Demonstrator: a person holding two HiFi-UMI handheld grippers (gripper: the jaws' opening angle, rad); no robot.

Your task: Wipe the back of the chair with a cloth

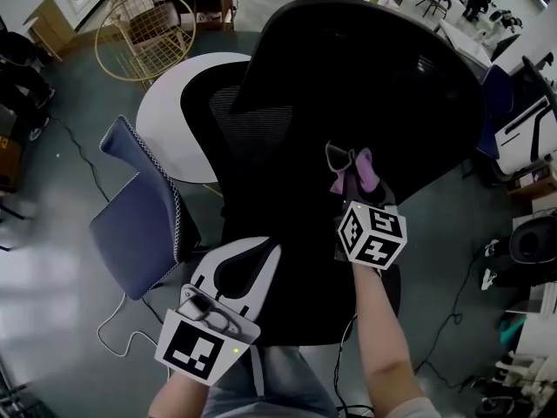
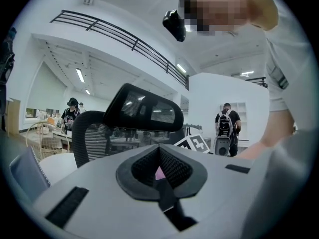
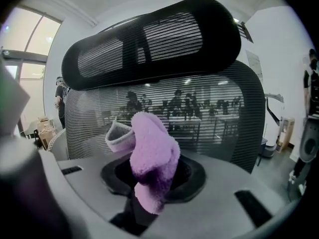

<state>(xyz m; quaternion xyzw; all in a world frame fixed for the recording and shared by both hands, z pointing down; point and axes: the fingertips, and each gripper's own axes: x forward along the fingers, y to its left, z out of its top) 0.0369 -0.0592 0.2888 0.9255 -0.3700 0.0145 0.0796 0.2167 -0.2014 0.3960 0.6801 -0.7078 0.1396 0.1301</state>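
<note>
As seen from the head view, we stand behind a black mesh office chair (image 1: 383, 85), with both grippers held over its back. The right gripper (image 1: 348, 181) has its jaws closed on a purple cloth (image 1: 362, 174), and a folded lobe of the cloth rises above the jaw tips. From the right gripper view, we see the cloth (image 3: 152, 158) pinched between the jaws of that gripper (image 3: 149, 185). It hangs in front of the mesh backrest (image 3: 214, 118) and below the headrest (image 3: 154, 39). We cannot tell whether the cloth touches the mesh. The left gripper (image 1: 270, 251) sits lower and to the left, near the chair's edge. In the left gripper view its jaws (image 2: 160, 176) meet at the tips with nothing gripped, and only a pink sliver shows through the gap. Beyond the chair stand a round white table (image 1: 170, 103), a blue-grey chair (image 1: 139, 220) and a gold wire chair (image 1: 148, 33).
</note>
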